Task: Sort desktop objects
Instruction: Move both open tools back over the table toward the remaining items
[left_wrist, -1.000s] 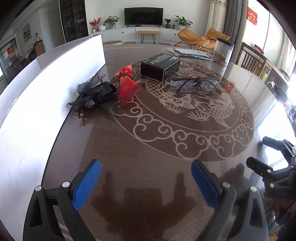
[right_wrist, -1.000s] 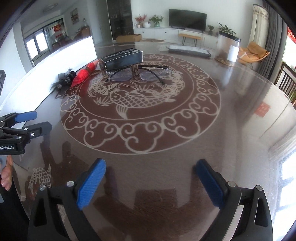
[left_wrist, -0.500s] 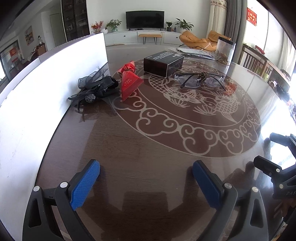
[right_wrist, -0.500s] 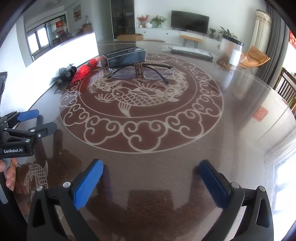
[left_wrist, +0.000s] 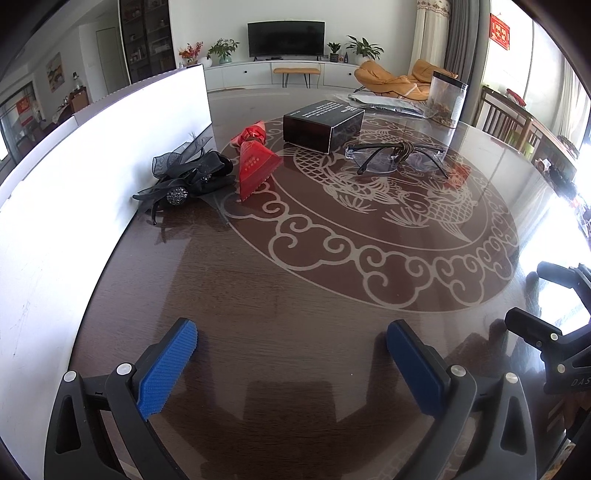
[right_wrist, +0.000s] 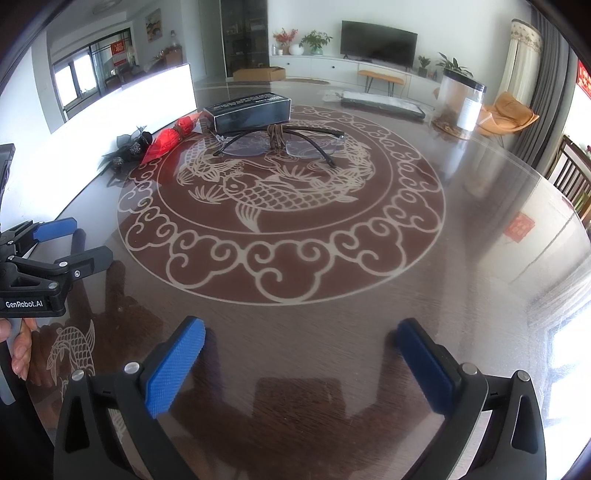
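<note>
place: home living room | evidence: television (left_wrist: 286, 38) top centre, orange armchair (left_wrist: 391, 79) upper right, potted plants (left_wrist: 362, 46), patterned counter (left_wrist: 295, 314)

Your left claw (left_wrist: 291, 354) and right claw (right_wrist: 301, 352) share one build: black angular frames, silver screws, ribbed blue pads (right_wrist: 173, 369). White "GenRobot.AI" lettering marks the left claw's body, and your bare fingers (right_wrist: 20, 347) show beneath it.

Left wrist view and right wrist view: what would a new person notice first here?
Probably the pale carp-and-cloud medallion covering the middle of the dark round table. On its far part lie the glasses, with a black box just behind them; further left are a red packet and a black bow, beside the white board.
</note>
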